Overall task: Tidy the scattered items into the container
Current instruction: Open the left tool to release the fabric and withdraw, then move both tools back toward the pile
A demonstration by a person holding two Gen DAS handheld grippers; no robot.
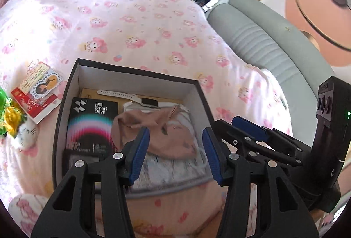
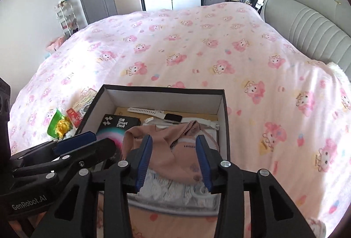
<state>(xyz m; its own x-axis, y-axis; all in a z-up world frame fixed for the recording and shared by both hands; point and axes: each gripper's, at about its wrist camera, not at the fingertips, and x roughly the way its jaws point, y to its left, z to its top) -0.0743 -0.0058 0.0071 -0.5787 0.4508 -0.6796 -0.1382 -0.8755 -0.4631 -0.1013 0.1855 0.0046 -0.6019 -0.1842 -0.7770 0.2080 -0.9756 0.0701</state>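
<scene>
Both grippers (image 1: pixel 175 150) (image 2: pixel 173 159) gape over box (image 1: pixel 65 93) (pink cloth (image 1: pixel 158 135) inside).

A soft pink cotton-like quilt printed with cartoon rabbits (image 2: pixel 197 51) is seen as matt cloth, lightly creased. The dark-walled rectangular cardboard box (image 1: pixel 65 93) is lined with matt white paperboard. Inside it, a dusty-pink knitted fabric garment (image 1: pixel 166 137) looks soft and crumpled, and a black glossy printed carton marked Smart Devil (image 1: pixel 90 126) shows a smooth sheen. A white smooth rubbery watch strap with a glossy black face (image 1: pixel 136 97) lies on tan card. The left gripper (image 1: pixel 175 148) and right gripper (image 2: pixel 173 159) are made of matt black plastic with ribbed blue rubbery pads and bright metal rivets. The grey padded headboard (image 2: pixel 307 18) appears as smooth, channelled upholstery.
</scene>
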